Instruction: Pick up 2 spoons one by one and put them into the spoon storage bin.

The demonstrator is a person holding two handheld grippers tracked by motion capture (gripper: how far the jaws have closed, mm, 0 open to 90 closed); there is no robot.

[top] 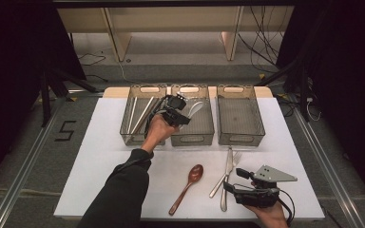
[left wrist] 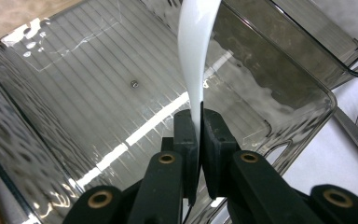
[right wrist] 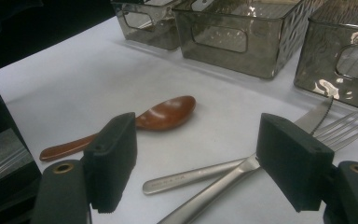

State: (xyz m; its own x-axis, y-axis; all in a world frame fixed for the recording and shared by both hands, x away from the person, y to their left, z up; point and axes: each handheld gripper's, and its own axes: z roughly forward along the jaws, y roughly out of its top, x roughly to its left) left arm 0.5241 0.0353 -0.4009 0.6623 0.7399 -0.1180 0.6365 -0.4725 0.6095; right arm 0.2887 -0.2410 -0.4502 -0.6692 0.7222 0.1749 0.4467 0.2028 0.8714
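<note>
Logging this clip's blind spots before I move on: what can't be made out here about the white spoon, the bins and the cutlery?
- White spoon, left gripper view: bowl cut off by the top edge; handle end hidden between the left tool's jaws.
- Left bin's contents, high view: thin sticks, too small to identify, partly behind the hand.
- Fork and knife, right gripper view: crossing hidden by the right tool's jaw.
- Brown spoon: neck hidden behind the other jaw.

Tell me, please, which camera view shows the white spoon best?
The left gripper view: the white spoon rises large between the shut fingers over the middle bin. The high view shows its small pale bowl beside the hand.
</note>
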